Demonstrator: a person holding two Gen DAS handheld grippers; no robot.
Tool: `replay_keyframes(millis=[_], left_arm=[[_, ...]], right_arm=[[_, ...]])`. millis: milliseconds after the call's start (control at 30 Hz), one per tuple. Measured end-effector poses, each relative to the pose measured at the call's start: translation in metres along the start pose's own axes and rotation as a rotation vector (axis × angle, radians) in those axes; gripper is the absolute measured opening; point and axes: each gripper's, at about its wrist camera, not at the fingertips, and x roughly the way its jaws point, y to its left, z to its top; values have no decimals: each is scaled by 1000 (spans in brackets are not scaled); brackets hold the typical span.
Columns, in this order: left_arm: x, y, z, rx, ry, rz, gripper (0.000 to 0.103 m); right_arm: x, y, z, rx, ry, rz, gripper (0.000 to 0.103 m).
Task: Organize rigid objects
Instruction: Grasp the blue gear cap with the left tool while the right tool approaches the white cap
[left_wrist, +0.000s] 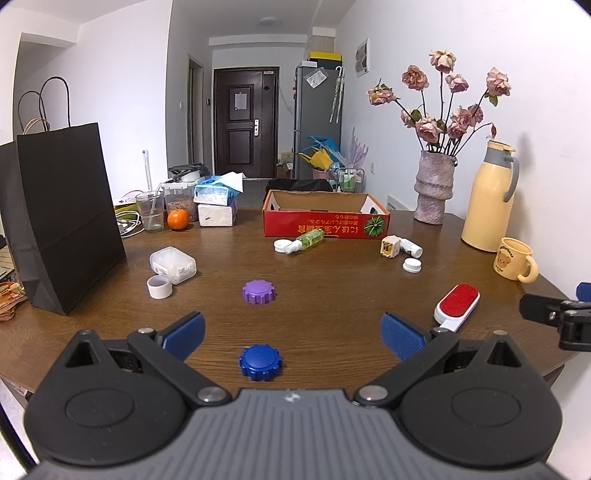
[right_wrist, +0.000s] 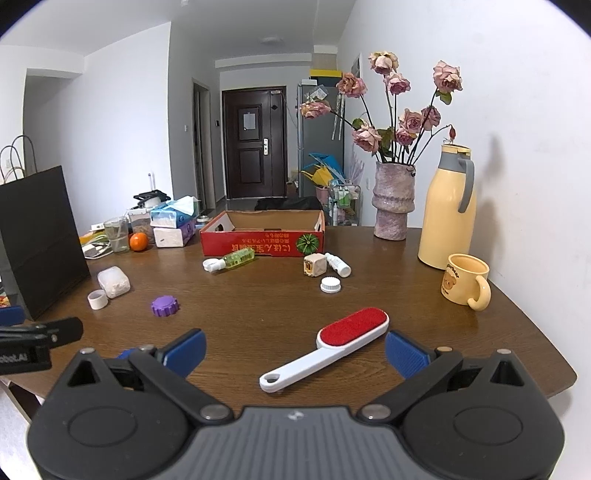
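My left gripper (left_wrist: 293, 334) is open just above the brown table, with a blue gear-shaped cap (left_wrist: 260, 362) lying between its fingers. A purple gear cap (left_wrist: 258, 291) lies further ahead. My right gripper (right_wrist: 295, 350) is open too, and the red-and-white lint brush (right_wrist: 328, 345) lies on the table between its fingers. At the back stands an open red cardboard box (right_wrist: 263, 242). In front of it lie a green bottle (right_wrist: 236, 259), a small white bottle (right_wrist: 338, 264), a cube (right_wrist: 314, 264) and a white lid (right_wrist: 330, 285).
A black paper bag (left_wrist: 62, 221) stands at the left, with a white tape roll (left_wrist: 159, 287) and a clear plastic case (left_wrist: 173, 264) beside it. At the right are a yellow mug (right_wrist: 464, 284), a yellow thermos (right_wrist: 447, 206) and a vase of roses (right_wrist: 392, 199). The table edge (right_wrist: 561, 380) curves at the right.
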Motion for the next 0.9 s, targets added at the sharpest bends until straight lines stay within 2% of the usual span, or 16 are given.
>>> replay_keyframes(millis=[400, 900], left_arm=[[16, 9, 1, -13, 20, 14, 103], [58, 24, 0, -52, 62, 31, 103]], right_arm=[[24, -17, 1, 23, -5, -21, 103], [65, -21, -2, 19, 4, -27, 103]])
